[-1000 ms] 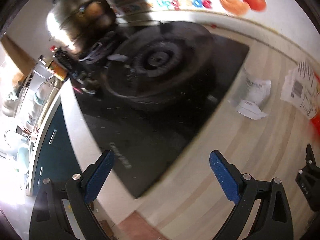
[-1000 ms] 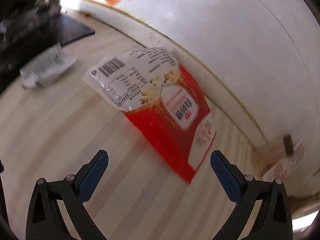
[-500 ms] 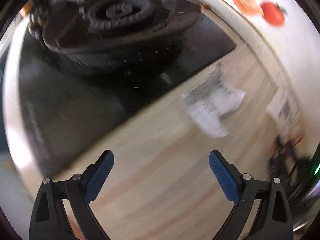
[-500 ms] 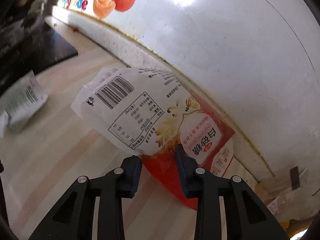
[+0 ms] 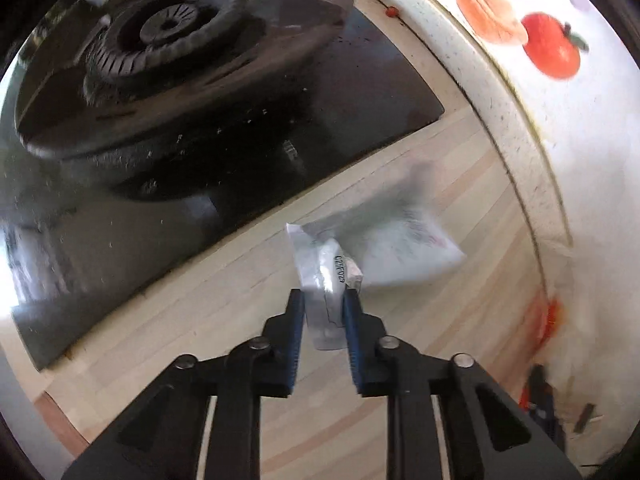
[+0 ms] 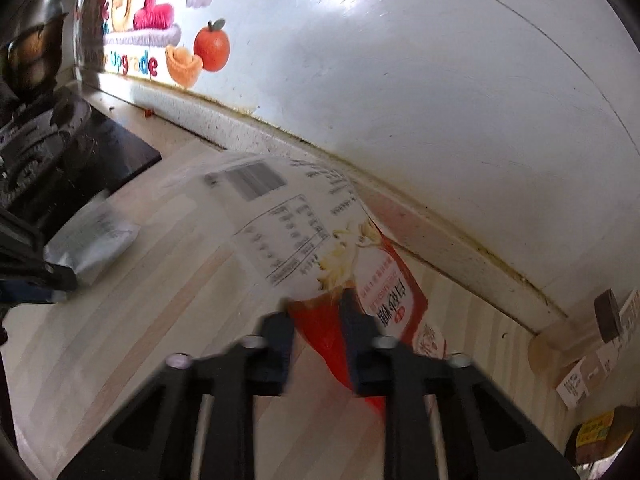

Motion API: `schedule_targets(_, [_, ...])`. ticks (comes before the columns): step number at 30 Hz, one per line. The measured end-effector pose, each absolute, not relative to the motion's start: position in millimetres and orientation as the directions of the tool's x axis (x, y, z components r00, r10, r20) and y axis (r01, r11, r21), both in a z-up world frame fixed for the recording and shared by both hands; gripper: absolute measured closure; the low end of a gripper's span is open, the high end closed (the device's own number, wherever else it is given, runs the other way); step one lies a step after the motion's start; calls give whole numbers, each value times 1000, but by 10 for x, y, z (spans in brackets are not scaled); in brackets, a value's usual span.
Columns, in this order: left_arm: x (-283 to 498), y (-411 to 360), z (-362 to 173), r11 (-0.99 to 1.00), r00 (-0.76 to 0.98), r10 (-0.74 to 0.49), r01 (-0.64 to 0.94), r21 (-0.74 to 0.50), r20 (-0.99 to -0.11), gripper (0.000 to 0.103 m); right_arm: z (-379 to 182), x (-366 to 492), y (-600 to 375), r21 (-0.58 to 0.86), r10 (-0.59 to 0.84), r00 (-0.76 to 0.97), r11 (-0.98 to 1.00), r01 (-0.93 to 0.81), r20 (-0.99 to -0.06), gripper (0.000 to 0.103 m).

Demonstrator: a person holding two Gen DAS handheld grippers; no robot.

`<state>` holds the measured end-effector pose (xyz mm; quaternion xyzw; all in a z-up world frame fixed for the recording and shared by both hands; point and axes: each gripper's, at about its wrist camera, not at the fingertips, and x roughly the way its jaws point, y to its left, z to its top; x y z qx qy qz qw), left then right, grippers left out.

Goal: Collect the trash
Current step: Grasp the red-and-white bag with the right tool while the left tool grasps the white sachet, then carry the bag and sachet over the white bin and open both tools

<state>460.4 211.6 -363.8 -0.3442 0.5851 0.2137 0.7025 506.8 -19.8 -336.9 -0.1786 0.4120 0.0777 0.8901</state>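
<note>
Both views bulge with fisheye distortion, straight edges bowing and the corners falling to black, and daylight fills them brightly, with a blown-out white patch at the left edge of the left wrist view and soft glare high on the white wall (image 6: 400,80) in the right wrist view. The glossy black hob (image 5: 200,152) mirrors the light in pale streaks, while motion blur smears the silver wrapper (image 5: 384,248) and the red and white packet (image 6: 312,240), whose print is barely legible
</note>
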Motion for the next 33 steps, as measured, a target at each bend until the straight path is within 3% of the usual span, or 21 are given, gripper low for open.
schedule_targets(2, [4611,2087,-3572,696,232,-75,-684,-218,-970,97,-3265,5026,-252,-236,5,655,931,-279,-755,97])
schedule_targets(9, [4443,2058,-3014,762,312,4,-617,-199,-950,97,-2813,4899,-480,-91,118,648,956,-280,-752,99])
schedule_targets(17, [3662,2300,-2393,775,394,98,-607,-178,-914,97,-2256,4639,-563,153,325,575,932,-327,-750,101])
schedule_targets(26, [1970,3155,-2254,667,360,224,-734,-127,-906,97,-1911,3877,113,328,544,395,805,-494,-740,101])
schedule_targets(33, [284,3874,-2633,452,206,276,-890,-63,-939,97,-1974,2717,1294,442,669,125,607,-660,-733,101])
